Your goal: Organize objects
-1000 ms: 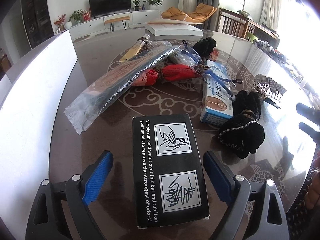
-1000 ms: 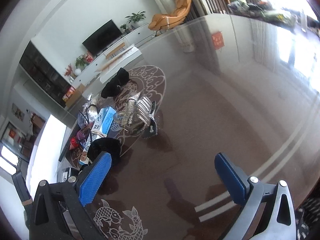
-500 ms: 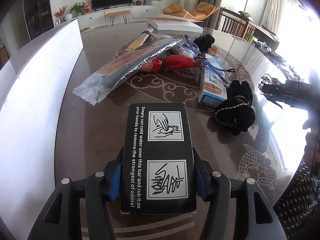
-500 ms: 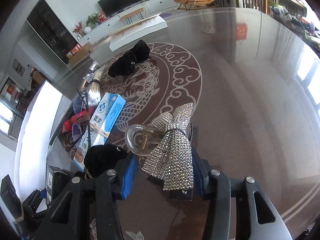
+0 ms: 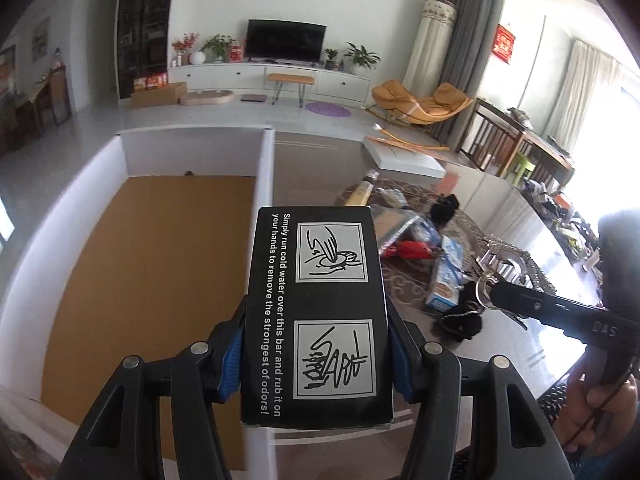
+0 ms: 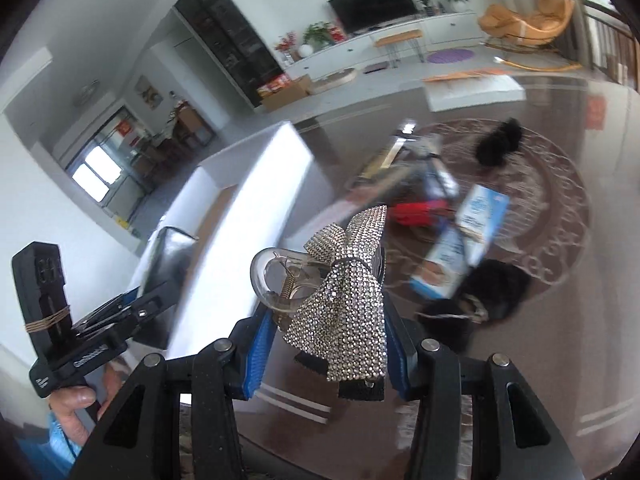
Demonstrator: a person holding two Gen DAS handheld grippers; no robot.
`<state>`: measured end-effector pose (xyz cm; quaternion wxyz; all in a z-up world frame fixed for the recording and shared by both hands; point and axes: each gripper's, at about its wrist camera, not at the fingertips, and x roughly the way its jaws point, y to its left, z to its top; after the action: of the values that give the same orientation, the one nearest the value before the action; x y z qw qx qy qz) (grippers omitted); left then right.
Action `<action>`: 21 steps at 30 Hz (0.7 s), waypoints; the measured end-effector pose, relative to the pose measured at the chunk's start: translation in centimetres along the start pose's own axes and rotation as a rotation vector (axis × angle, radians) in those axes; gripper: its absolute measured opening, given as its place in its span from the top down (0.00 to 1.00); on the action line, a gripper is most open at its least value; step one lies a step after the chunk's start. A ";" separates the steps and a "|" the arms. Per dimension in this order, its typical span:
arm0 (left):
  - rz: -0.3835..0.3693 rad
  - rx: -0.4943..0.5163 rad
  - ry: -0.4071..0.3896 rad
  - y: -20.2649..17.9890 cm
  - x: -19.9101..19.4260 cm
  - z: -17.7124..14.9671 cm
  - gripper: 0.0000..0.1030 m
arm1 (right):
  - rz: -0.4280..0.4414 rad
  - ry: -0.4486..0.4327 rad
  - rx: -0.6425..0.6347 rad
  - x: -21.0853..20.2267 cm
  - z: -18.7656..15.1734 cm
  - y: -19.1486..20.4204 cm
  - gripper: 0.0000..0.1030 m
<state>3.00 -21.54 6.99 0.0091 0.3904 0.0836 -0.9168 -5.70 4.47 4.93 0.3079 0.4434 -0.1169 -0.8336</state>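
Observation:
My left gripper (image 5: 316,364) is shut on a black soap-bar box (image 5: 316,312) with white printed text, held in the air above the right wall of a white storage box (image 5: 266,168) with a brown cardboard floor. My right gripper (image 6: 326,350) is shut on a rhinestone bow hair clip (image 6: 344,292) with a clear claw, held above the dark table. The right gripper also shows in the left wrist view (image 5: 488,290), with the clip (image 5: 516,264). The left gripper with its black box shows at the left of the right wrist view (image 6: 160,268).
On the dark patterned table (image 5: 500,360) lie a blue-and-white carton (image 5: 448,276), a black fuzzy item (image 5: 460,320), a red bundle (image 5: 412,250), a foil packet (image 5: 396,224) and another black item (image 5: 444,210). A white flat box (image 5: 408,162) lies at the far edge.
Both grippers have lifted their objects off the table. The left one has swung left with the black box over the white storage box's wall. The right one follows leftwards with the bow clip.

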 end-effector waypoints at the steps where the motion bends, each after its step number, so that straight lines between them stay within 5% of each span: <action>1: 0.050 -0.013 -0.001 1.7 -0.4 0.1 0.44 | 0.051 0.015 -0.038 0.9 0.4 2.6 0.52; 5: 0.258 -0.094 0.041 8.8 -0.8 -0.6 0.44 | 0.192 0.103 -0.179 5.2 1.5 12.0 0.52; 8: 0.327 -0.194 0.070 13.3 -0.8 -1.6 0.43 | 0.231 0.182 -0.263 9.2 1.1 16.9 0.52; 11: 0.377 -0.261 0.087 15.5 -0.8 -2.3 0.38 | 0.212 0.267 -0.272 13.2 0.3 18.7 0.29; 12: 0.368 -0.273 0.085 15.7 -0.9 -2.4 0.36 | 0.192 0.268 -0.261 14.0 0.1 18.5 0.19; 14: 0.332 -0.273 0.063 14.9 -1.0 -2.5 0.24 | 0.156 0.237 -0.226 14.1 0.0 17.0 0.18; 17: 0.302 -0.238 0.022 12.2 -1.1 -1.9 0.19 | 0.081 0.165 -0.203 12.5 -0.2 13.5 0.14; 21: 0.083 -0.179 0.002 5.7 -0.3 -0.6 0.19 | -0.086 0.078 -0.139 8.9 -1.6 6.0 0.08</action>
<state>4.16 -27.07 5.97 0.0820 0.3923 0.1488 -0.9040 -5.66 -5.60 0.91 0.3062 0.4576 -0.0274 -0.8343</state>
